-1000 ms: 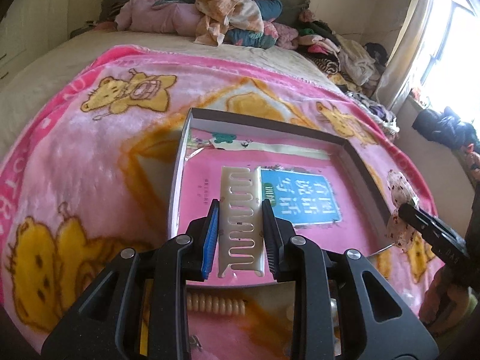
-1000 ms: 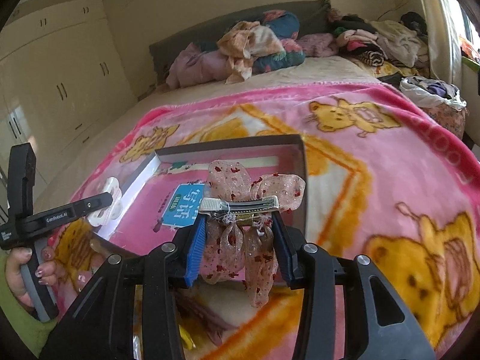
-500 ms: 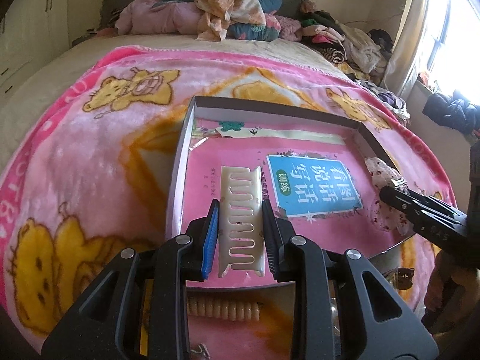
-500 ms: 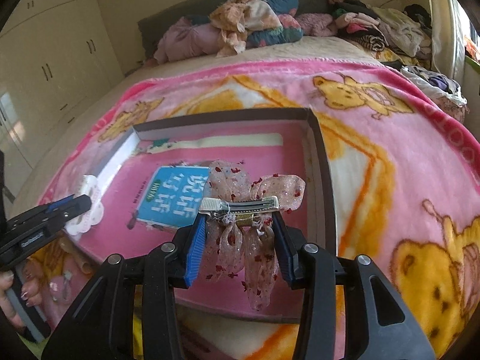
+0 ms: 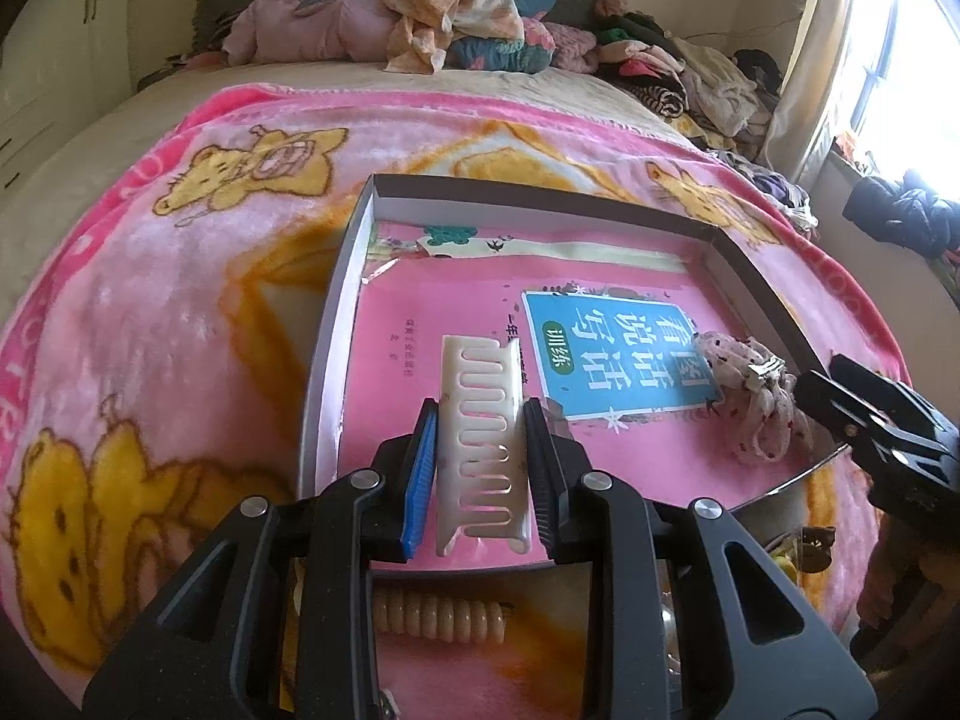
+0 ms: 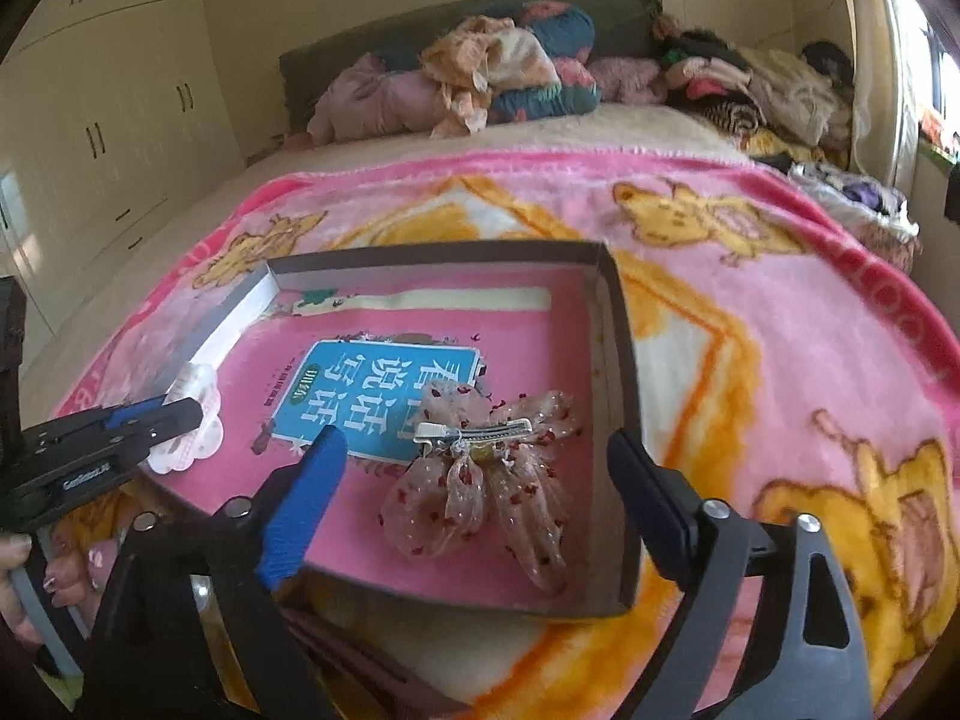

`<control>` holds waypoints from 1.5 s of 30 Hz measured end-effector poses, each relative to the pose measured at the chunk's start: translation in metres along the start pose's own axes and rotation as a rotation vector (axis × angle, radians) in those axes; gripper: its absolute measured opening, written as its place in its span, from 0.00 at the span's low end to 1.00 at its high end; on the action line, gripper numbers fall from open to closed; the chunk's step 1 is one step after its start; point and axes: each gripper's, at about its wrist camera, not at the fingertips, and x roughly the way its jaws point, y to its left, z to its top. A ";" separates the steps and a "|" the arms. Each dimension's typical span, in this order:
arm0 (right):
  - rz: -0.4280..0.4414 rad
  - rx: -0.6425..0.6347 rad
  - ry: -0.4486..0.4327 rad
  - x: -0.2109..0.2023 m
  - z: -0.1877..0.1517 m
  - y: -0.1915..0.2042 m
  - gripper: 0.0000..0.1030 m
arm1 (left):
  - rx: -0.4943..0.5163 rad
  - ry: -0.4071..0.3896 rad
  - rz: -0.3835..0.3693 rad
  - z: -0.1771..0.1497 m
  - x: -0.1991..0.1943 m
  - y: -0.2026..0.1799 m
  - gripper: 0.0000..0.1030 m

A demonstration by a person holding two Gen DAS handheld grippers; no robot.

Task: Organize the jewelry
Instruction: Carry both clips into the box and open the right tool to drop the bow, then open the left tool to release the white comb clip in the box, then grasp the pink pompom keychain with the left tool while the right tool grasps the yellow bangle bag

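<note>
Released since a second ago, the sheer bow hair clip [image 6: 480, 480] now lies on the pink book cover inside the shallow box [image 6: 618, 372], near its right wall and front edge, no longer pinched. Right tongs [image 6: 474, 510] are opening, their jaws standing wide on either side of the bow without pressing on it. By my reading, that item is placed and the right hand is free to fetch another. Left tongs [image 5: 480, 450] are clamped on a cream comb-shaped hair clip [image 5: 480, 438], held over the box's near left part and not yet set down; it looks to be the next thing to go in. A cream ribbed clip [image 5: 438, 618] lies outside the box on the blanket by its front edge. The box sits on a pink bear-print blanket [image 5: 180, 300] spread over a bed, with clothes heaped [image 5: 450, 18] at the headboard end, a window at the right and cream wardrobes [image 6: 120, 108] at the left
</note>
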 end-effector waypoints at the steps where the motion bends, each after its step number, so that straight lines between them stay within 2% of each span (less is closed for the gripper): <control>1: -0.002 -0.007 -0.012 -0.005 -0.001 0.000 0.87 | 0.001 -0.002 0.006 0.001 0.000 0.000 0.24; 3: -0.013 -0.018 -0.028 -0.012 -0.003 0.001 0.90 | 0.002 -0.009 0.004 0.000 -0.003 -0.001 0.31; 5: -0.022 -0.030 -0.052 -0.021 -0.005 0.002 0.92 | 0.003 -0.026 0.003 -0.001 -0.007 -0.003 0.43; 11: -0.046 -0.048 -0.104 -0.044 -0.014 0.004 0.93 | -0.001 -0.076 0.010 -0.004 -0.025 -0.004 0.59; 18: -0.049 -0.033 -0.144 -0.070 -0.026 0.001 0.94 | -0.008 -0.174 -0.006 -0.016 -0.058 -0.010 0.76; 20: -0.054 -0.039 -0.154 -0.077 -0.030 0.002 0.94 | -0.003 -0.197 -0.011 -0.019 -0.067 -0.012 0.85; 24: -0.058 -0.052 -0.170 -0.092 -0.037 0.005 0.94 | 0.008 -0.239 -0.022 -0.025 -0.085 -0.016 0.88; 31: -0.048 -0.070 -0.189 -0.115 -0.048 0.012 0.94 | -0.002 -0.281 -0.040 -0.037 -0.109 -0.014 0.89; 45: -0.004 -0.114 -0.177 -0.134 -0.073 0.036 0.94 | -0.017 -0.281 -0.002 -0.062 -0.129 0.000 0.89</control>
